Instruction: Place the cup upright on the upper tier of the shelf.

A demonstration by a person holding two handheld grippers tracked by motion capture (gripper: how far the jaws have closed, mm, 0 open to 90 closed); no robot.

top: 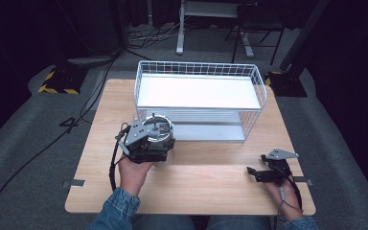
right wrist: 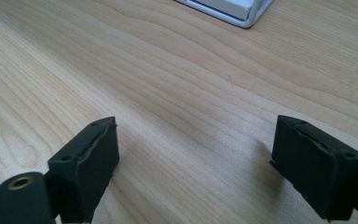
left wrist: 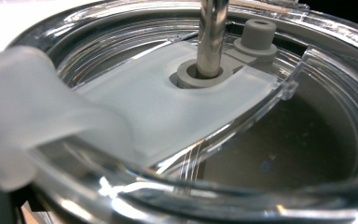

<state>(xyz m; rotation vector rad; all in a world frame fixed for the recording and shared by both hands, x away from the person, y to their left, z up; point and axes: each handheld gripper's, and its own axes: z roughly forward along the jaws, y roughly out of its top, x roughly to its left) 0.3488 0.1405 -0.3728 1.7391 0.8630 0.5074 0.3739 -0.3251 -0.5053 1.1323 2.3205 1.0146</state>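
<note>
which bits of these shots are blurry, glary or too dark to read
High view: the room beyond the table is nearly black, and the basket's white shelf is blown out. Left gripper view: the clear lid sits so close that its frosted tab blurs; glare streaks the rim. Right gripper view: sharp, soft jaw shadows.

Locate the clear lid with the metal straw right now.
High view: the clear lid sits left of centre on the wooden table, at the left gripper, just in front of the wire basket's front-left corner.
</note>
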